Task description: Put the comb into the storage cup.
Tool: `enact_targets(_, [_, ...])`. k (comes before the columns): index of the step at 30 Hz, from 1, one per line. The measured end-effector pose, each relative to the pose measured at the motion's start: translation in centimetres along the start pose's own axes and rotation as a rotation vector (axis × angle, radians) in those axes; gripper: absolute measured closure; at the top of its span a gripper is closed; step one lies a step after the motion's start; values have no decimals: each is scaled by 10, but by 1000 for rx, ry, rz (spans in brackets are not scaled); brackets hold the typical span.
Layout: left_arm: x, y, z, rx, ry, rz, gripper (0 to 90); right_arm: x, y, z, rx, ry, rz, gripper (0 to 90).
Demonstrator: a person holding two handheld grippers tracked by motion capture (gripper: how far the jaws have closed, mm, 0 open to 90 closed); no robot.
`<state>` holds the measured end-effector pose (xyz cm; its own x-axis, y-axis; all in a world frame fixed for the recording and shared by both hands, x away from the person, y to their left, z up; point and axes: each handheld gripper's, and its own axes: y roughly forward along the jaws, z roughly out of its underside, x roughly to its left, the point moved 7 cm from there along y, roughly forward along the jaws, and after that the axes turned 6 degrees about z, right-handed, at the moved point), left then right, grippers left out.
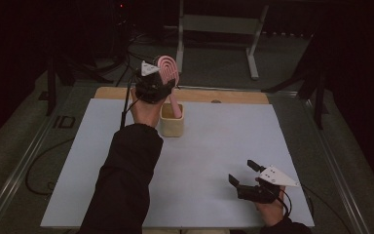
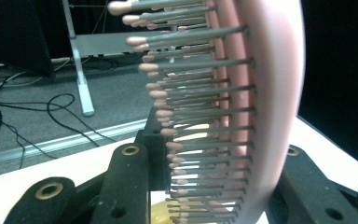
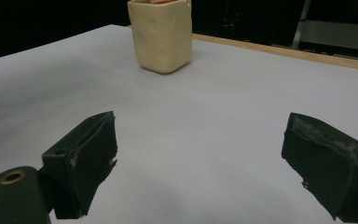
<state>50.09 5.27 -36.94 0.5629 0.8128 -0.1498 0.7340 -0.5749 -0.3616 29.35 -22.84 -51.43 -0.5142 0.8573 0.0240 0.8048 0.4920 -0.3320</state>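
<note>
Hairbrush [image 1: 168, 73]: pink, head sitting between closed jaws of left gripper [image 1: 152, 83], handle dipping into cream cup [image 1: 171, 122] below jaws; releasing pending. Right gripper [image 1: 246, 176] idling, jaws gaping, holding nothing.

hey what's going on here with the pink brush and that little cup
A person's left gripper is shut on the head of a pink hairbrush, holding it upright with the handle down inside a cream cup at the far side of the white table. The right gripper rests open near the table's front edge, holding nothing.
</note>
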Motion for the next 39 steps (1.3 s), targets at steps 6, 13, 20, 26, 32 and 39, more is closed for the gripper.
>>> enact_targets(6, [1, 3, 4, 4, -8, -2, 646, 0, 0, 0, 1, 2, 0, 100])
enact_targets(13, [3, 5, 9, 6, -30, 4, 646, 0, 0, 0, 1, 3, -2, 101])
enact_targets(20, [2, 7, 12, 14, -34, 6, 646, -1, 0, 0, 1, 3, 1, 100])
enact_targets(26, [1, 9, 17, 21, -31, 4, 646, 0, 0, 0, 0, 2, 0, 101])
enact_targets(32, [1, 12, 23, 31, -39, 2, 646, -1, 0, 0, 2, 0, 1, 101])
enact_targets(39, [0, 15, 29, 39, -44, 4, 645, -1, 0, 0, 1, 3, 2, 101])
